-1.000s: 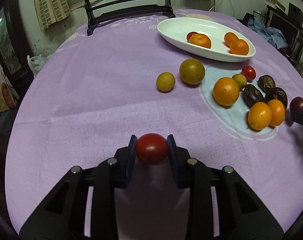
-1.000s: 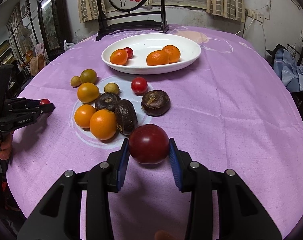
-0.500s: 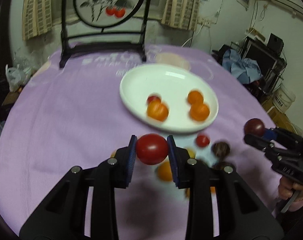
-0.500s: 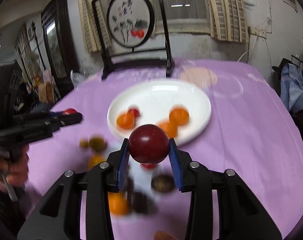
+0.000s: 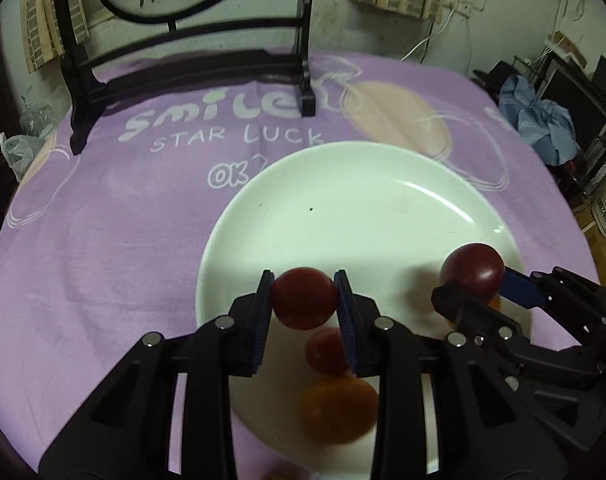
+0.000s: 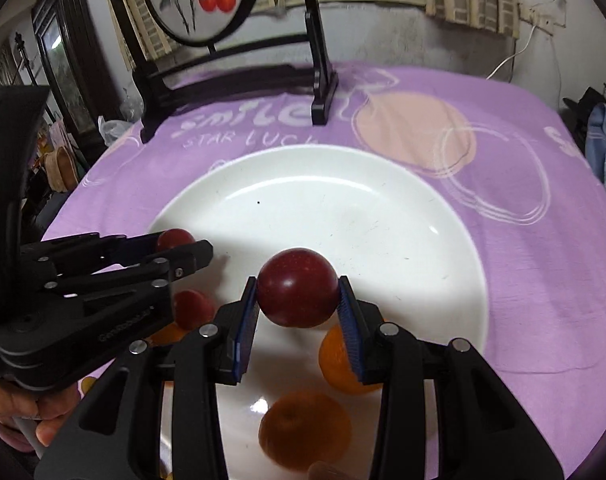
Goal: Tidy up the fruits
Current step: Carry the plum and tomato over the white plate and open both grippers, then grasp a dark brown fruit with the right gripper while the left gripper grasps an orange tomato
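Note:
My left gripper [image 5: 304, 298] is shut on a small red tomato [image 5: 304, 296] and holds it over the near left part of the white plate [image 5: 363, 208]. My right gripper [image 6: 297, 288] is shut on a dark red plum [image 6: 297, 286] above the plate [image 6: 343, 208]. Each gripper shows in the other's view: the right one with its plum [image 5: 472, 270] at the plate's right, the left one with its tomato [image 6: 175, 239] at the plate's left. Another red tomato [image 5: 327, 350] and oranges [image 6: 305, 434] lie in the plate's near part.
A black wooden stand with a round painted screen [image 6: 239, 68] stands on the purple tablecloth [image 5: 103, 240] behind the plate. Room clutter and blue cloth [image 5: 543, 128] lie beyond the table's right edge.
Both grippers have moved forward from the fruit pile to over the plate, each still holding its fruit. The loose fruits on the cloth have dropped out of view.

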A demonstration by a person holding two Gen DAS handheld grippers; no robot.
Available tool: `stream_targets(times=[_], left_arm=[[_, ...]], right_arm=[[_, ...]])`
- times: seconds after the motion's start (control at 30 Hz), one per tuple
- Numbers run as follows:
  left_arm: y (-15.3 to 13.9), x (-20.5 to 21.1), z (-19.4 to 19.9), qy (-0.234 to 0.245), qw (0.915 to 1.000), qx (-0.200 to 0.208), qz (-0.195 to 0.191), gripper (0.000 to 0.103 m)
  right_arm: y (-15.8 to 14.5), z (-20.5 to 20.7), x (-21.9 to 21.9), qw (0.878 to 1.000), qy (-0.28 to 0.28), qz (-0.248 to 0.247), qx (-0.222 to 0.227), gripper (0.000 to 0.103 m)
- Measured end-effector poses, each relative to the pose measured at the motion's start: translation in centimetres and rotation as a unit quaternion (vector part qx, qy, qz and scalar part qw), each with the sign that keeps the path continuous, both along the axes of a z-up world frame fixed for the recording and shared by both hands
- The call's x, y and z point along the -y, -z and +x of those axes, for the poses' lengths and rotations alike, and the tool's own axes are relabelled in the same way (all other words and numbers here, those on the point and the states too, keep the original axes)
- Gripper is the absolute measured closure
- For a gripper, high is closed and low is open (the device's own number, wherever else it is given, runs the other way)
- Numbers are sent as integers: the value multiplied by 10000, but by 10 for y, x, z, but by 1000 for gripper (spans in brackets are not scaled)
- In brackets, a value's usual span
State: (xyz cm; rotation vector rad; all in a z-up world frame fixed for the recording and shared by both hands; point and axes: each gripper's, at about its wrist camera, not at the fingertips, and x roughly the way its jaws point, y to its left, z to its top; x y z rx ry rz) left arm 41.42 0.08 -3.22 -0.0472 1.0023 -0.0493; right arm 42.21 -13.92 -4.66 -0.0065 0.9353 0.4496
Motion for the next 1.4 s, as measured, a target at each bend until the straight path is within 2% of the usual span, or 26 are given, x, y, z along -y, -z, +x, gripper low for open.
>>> stream_targets(times=[0.07,0.1,0.17,0.23,0.27,0.4,0.47,0.57,0.7,0.77,0.8,0.93,1.07,1.2,1.4], left_arm=[[11,-4,9,-37,9999,-155,-4,72],[14,-6,11,-51,9998,-191,-5,72],[19,-9,14,-98,9996,-266,4,71],[18,-10,13,-123,9995,-287,-2,47],[12,-12,8,-193,9997,-159,12,33],[-20,-20,-28,-336,9984,406,-217,12],[-31,-25,-52,-414,9963,650,-383,8],[-37,-32,-88,-500,9942,769,-560,6],[-31,-38,-137,-564,9919,877,-730,5],[-19,-38,-163,-664,9908,1027,-579,4],[-12,-39,-172,-771,9911,975,-473,4],[12,-43,-205,-833,9916,796,-594,4],[15,-47,-218,-893,9911,795,-577,4],[13,-46,-221,-890,9908,904,-479,4],[15,-43,-220,-841,9925,837,-310,4]], right_arm=[[2,3,-3,10000,-49,-33,-3,63],[1,3,-4,9999,-93,-43,16,58],[-3,0,-3,9999,-132,39,5,55],[-13,-9,2,9996,-168,214,106,54],[-18,-15,5,9993,-180,254,191,54],[-38,-60,25,9965,-173,512,632,51],[-39,-81,34,9951,-137,646,736,51],[-32,-114,49,9935,-11,741,870,51],[-15,-145,70,9915,150,1059,739,51],[-9,-154,77,9914,200,1176,541,51],[-9,-157,80,9904,193,1261,526,51],[2,-172,90,9904,317,1271,446,51],[12,-181,90,9880,100,1533,155,51],[14,-190,87,9871,-39,1597,89,51],[19,-195,92,9836,-53,1804,-67,51]])
